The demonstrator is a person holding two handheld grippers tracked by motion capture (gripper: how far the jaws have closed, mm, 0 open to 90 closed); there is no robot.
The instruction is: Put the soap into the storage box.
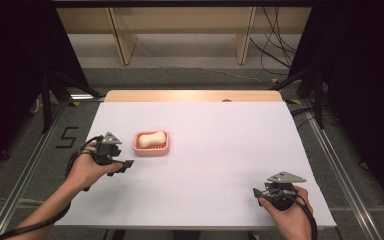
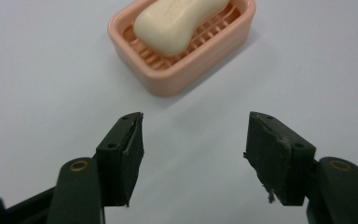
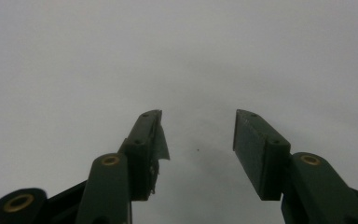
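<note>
My left gripper (image 2: 193, 140), jaws wide and empty, faces the cream oval soap bar (image 2: 177, 21) in its pink ribbed plastic dish (image 2: 182, 77) at upper centre; my right gripper (image 3: 198, 140) is also open.

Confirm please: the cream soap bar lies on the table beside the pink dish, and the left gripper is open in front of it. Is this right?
Not quite. The soap bar lies inside the pink dish, on its ribs, as the left gripper view shows. The left gripper is indeed open in front of it.

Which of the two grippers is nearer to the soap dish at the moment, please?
The left gripper, beside the pink soap dish holding the soap bar. The right gripper sits far off near the table's front right corner.
</note>
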